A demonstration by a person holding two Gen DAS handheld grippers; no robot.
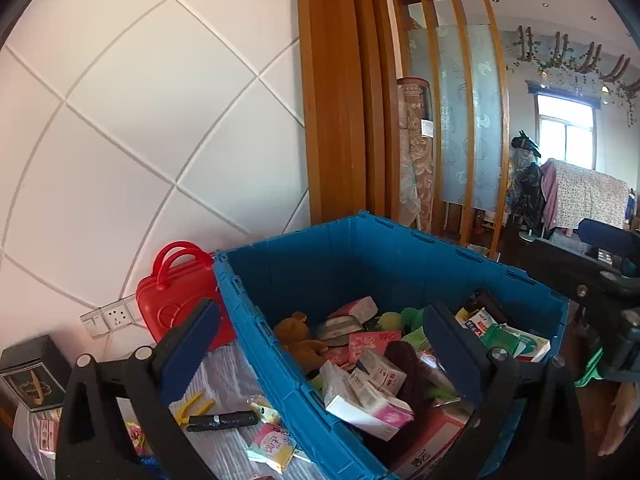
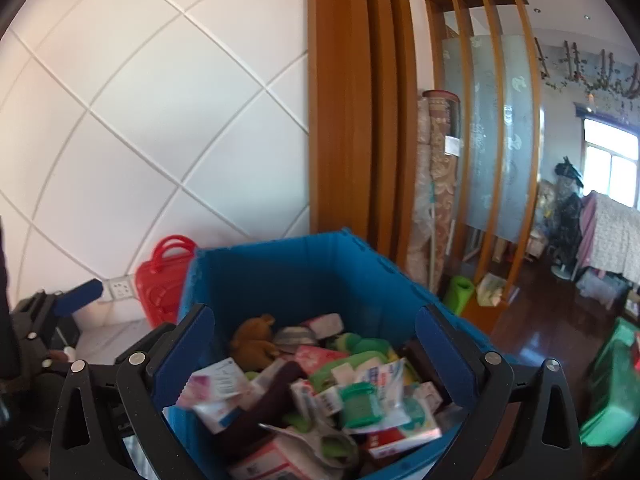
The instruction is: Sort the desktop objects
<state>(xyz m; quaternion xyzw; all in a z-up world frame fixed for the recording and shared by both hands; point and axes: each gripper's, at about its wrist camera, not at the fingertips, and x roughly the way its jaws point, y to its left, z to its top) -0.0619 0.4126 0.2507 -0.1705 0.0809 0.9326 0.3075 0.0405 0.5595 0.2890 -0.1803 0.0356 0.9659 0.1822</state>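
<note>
A blue plastic crate (image 1: 360, 264) (image 2: 300, 280) stands in front of both grippers, piled with small items. Among them are a brown plush toy (image 1: 298, 338) (image 2: 254, 342), pink and white boxes (image 1: 368, 400) and a green clip-like piece (image 2: 360, 400). My left gripper (image 1: 320, 352) is open above the crate's near left part, with nothing between its blue pads. My right gripper (image 2: 314, 360) is open above the crate's near side, also holding nothing. To the left of the crate, on the table, lie a black tube (image 1: 222, 420), a yellow item (image 1: 196, 404) and a pink-yellow packet (image 1: 272, 446).
A red carry case (image 1: 176, 296) (image 2: 160, 284) leans on the white wall behind the crate, next to a wall socket (image 1: 116, 318). A dark box (image 1: 32, 372) stands at the far left. A green stool (image 2: 612, 392) is on the floor at the right. Wooden posts (image 1: 336, 100) rise behind.
</note>
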